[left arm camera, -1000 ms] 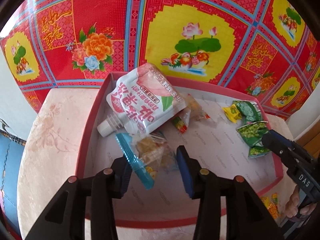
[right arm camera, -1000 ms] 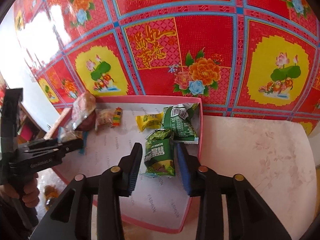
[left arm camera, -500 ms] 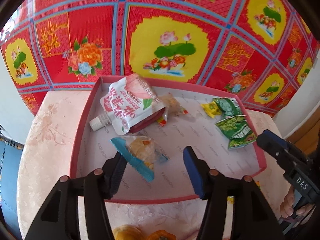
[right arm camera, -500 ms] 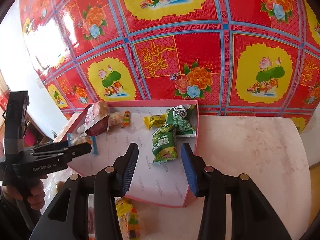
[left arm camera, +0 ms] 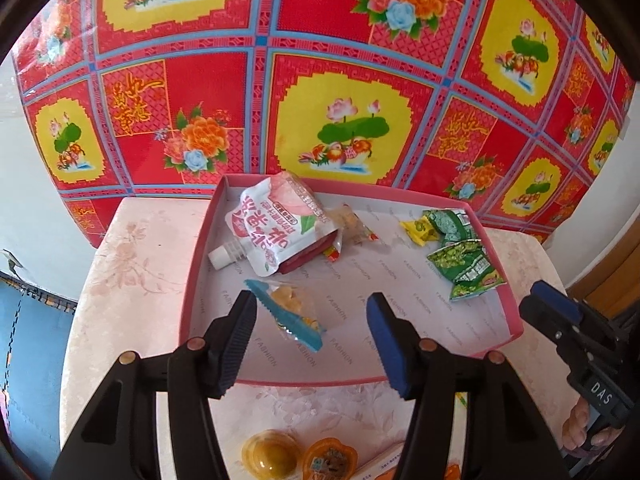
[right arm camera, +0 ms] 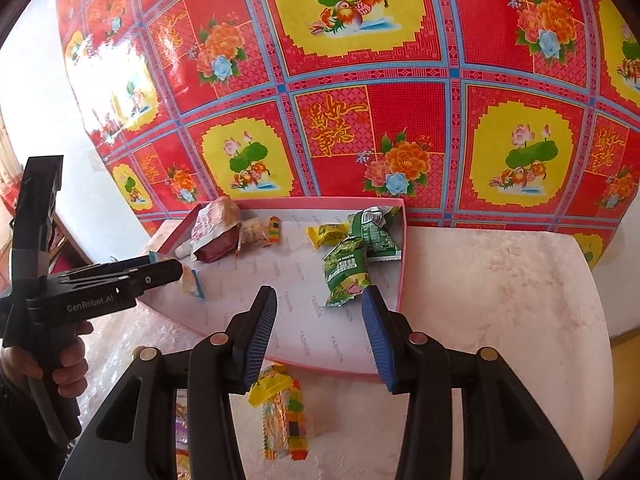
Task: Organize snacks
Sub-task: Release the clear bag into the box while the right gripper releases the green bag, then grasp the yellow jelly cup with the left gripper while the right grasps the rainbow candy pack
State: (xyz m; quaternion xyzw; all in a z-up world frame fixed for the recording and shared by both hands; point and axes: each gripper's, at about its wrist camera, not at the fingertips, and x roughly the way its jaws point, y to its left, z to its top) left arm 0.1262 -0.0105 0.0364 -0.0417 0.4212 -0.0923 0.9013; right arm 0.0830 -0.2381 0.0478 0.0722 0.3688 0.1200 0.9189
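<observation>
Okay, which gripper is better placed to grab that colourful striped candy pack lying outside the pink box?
Probably the right gripper. The striped candy pack lies on the table just below its open, empty jaws. The left gripper, also open, faces the jelly cups instead.

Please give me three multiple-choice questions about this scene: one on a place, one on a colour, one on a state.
1. Where does the pouch lie?
A. in the box
B. on the table before the box
C. in the left gripper

2. What colour is the rim of the box?
A. blue
B. pink
C. green

3. In what state is the right gripper?
A. shut on a green pack
B. shut, empty
C. open, empty

Answers:
1. A: the pouch rests on the box floor near the far left corner.
2. B: the rim and walls are pink.
3. C: the pads stand apart and touch nothing.
</observation>
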